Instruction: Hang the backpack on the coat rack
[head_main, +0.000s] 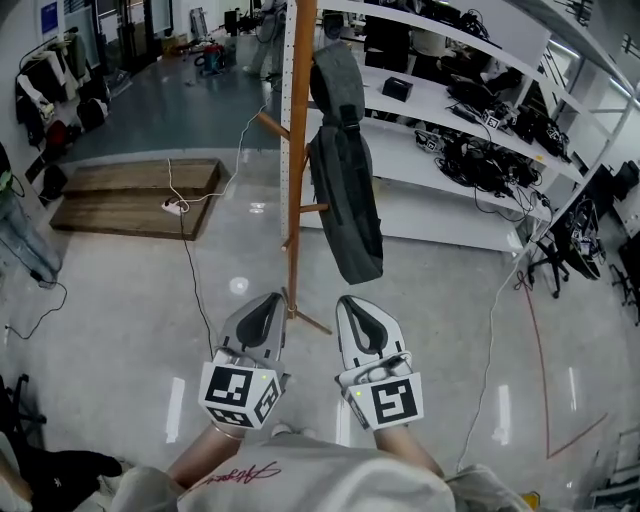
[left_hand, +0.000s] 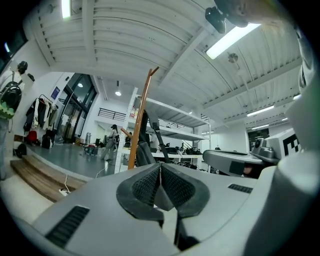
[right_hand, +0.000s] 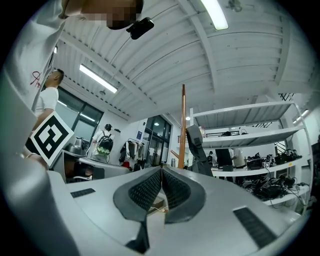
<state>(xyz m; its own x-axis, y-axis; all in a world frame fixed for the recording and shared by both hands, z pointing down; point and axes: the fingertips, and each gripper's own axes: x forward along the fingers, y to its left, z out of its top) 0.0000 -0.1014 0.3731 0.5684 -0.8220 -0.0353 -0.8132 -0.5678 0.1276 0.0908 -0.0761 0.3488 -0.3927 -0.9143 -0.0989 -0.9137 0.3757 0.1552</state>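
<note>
The backpack is seen hanging down the right side of the coat rack, its bulk clear of the floor and lying close along the wooden post, so the task is judged to be as good as done. The left claw and the right claw are held side by side on the near side of the coat rack, well apart from it, each with its jaws pressed together on nothing. The point where the strap meets its peg is cut off at the top of the head view, so the hold cannot be checked; a strap caught only on the tip of a peg could be expected to slip off. All the weight is carried on one side of a slim post, so the coat rack could be tipped by a knock. A white cable trails across the floor left of the coat rack's foot and could be snagged.
</note>
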